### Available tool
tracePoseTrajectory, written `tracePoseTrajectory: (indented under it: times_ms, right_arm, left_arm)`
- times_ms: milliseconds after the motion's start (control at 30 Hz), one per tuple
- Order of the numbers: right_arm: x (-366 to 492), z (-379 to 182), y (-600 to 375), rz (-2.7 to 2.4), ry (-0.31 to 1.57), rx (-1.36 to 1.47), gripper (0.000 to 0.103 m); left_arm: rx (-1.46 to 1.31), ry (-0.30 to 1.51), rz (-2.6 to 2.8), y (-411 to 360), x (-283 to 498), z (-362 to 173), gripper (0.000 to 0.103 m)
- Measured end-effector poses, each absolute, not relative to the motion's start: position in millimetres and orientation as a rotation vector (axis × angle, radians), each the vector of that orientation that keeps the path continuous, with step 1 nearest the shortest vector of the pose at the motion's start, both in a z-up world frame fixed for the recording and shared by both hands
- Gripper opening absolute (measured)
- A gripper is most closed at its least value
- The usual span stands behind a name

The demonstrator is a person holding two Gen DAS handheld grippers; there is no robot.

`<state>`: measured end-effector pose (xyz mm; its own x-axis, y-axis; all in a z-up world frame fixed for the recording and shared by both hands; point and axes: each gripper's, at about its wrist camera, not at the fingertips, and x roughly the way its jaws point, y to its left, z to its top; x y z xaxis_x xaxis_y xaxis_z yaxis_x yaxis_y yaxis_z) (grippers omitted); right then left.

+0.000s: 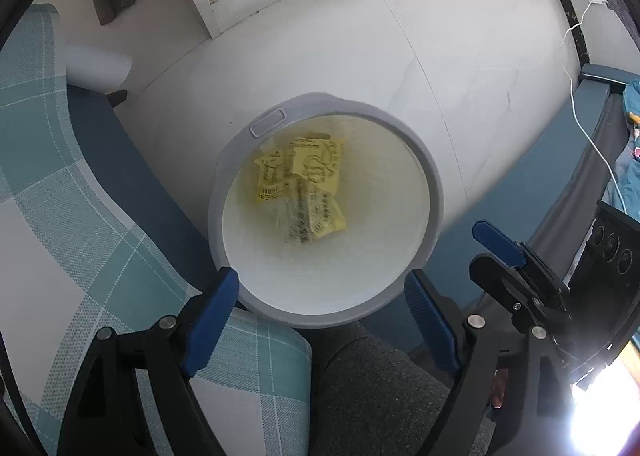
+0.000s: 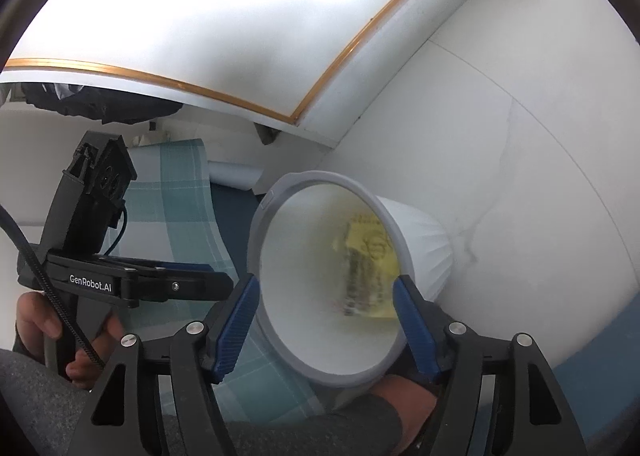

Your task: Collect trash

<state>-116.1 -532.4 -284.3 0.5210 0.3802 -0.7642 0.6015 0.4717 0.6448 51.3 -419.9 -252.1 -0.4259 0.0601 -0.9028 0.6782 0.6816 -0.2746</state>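
Your left gripper (image 1: 320,312) and right gripper (image 2: 324,324) both hang spread wide, holding nothing, over a round white plastic bin with a grey rim (image 1: 434,191). Crinkled yellow printed wrappers (image 1: 316,183) lie inside. A teal checked fabric cushion (image 1: 60,191) crowds its left; smooth white floor (image 1: 460,55) lies beyond.

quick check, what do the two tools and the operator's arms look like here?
Both tools, left tool and right tool, have black linkage arms with silver pivot bolts and ribbed blue pads. The left one's body reads "GenRobot.AI" in white, with a braided black cable. The operator wears a grey knit sleeve.
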Motion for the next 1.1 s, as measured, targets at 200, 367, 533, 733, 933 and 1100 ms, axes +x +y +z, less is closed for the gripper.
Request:
tracePoseTrajectory:
  times_ms: [200, 367, 533, 733, 933, 1100]
  right_arm:
    - [-113, -253, -542, -0.221, 1.019, 1.054, 0.071]
    - [-106, -202, -547, -0.238, 0.926, 0.960, 0.071]
    - [-95, -134, -542, -0.235, 0.828, 0.846, 0.071]
    - [-82, -52, -519, -0.205, 0.711, 0.687, 0.074]
    - [-74, 20, -477, -0.142, 0.593, 0.558, 0.079]
    - [-67, 72, -427, -0.071, 0.491, 0.451, 0.086]
  left_arm:
    - [0.578, 1.697, -0.832, -413, 54, -191, 0.082]
    - [0.521, 1.433, -0.843, -404, 53, -129, 0.082]
    - [0.404, 1.244, -0.803, -376, 58, -72, 0.082]
    - [0.232, 1.066, -0.717, -325, 75, -4, 0.082]
    - [0.140, 0.866, -0.617, -263, 76, 53, 0.083]
    - [0.069, 0.749, -0.519, -205, 71, 84, 0.083]
